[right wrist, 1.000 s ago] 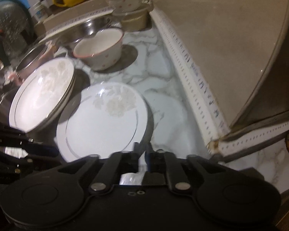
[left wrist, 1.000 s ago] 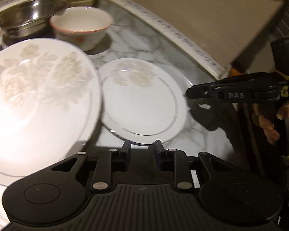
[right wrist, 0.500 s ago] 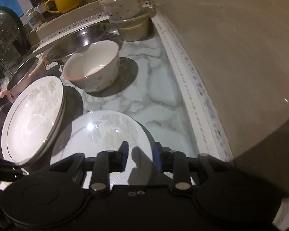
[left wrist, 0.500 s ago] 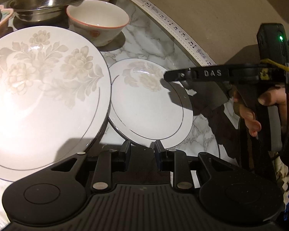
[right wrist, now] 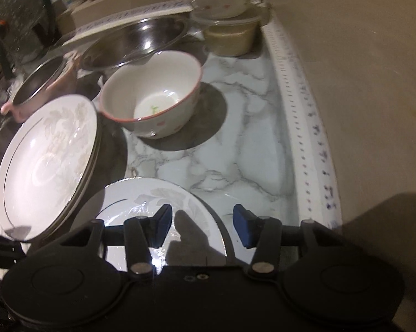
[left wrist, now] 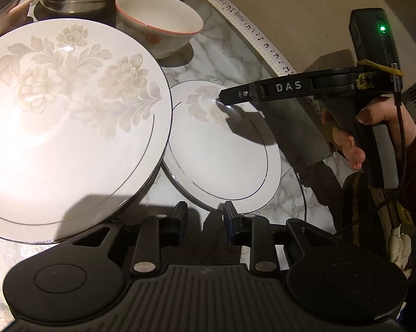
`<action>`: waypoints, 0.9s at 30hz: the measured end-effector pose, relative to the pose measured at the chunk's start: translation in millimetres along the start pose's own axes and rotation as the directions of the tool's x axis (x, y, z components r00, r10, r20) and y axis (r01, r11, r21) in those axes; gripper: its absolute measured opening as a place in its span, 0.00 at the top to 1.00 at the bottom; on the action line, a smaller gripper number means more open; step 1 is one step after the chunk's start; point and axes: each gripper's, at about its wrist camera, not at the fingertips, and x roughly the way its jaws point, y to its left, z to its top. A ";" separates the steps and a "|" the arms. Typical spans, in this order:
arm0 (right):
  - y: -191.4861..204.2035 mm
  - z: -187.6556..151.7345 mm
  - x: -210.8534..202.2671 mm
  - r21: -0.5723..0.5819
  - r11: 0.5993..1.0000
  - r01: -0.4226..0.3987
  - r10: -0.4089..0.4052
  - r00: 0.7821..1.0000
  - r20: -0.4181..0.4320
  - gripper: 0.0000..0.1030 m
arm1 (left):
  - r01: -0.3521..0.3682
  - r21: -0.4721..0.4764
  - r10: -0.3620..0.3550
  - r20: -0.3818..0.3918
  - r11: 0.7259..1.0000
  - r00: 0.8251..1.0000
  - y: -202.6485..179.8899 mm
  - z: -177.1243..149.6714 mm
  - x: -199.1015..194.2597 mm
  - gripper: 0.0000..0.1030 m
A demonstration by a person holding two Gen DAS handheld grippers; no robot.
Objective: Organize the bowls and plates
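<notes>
Plates partly stacked, 1 small plate left on the marble counter

The plate stack stands just left of the single small plate. The right gripper hovers over that plate, its jaws opening with nothing pinched between them; the left gripper sits at the plate's near rim, slightly parted and empty. Behind the plate a pink-rimmed bowl waits unsorted (steel bowl and a lidded container crowd beyond it).

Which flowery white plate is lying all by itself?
The smaller floral white plate beneath the right gripper lies alone on the marble counter; the bigger floral plates are stacked.
</notes>
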 end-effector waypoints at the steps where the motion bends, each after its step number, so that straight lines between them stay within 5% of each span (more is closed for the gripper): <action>1: -0.2 1.6 0.9 -0.004 1.000 -0.007 0.007 1.000 -0.008 0.54 | 0.009 -0.016 -0.009 0.003 1.000 1.000 1.6 0.7 -0.7 0.74; 11: 3.2 4.9 9.1 -0.042 0.998 -0.045 0.042 0.997 -0.067 0.53 | 0.048 -0.108 -0.048 -0.003 0.993 0.999 9.3 4.3 2.1 0.74; 18: -0.6 0.7 3.1 -0.043 0.998 -0.043 0.040 0.997 -0.071 0.69 | 0.081 -0.089 -0.082 -0.015 0.993 0.996 14.9 4.0 2.5 0.75; 27: -10.8 -34.2 -18.2 0.031 0.998 -0.058 0.060 0.996 -0.061 0.77 | 0.108 -0.035 -0.109 -0.037 0.994 0.993 20.5 0.5 -2.0 0.75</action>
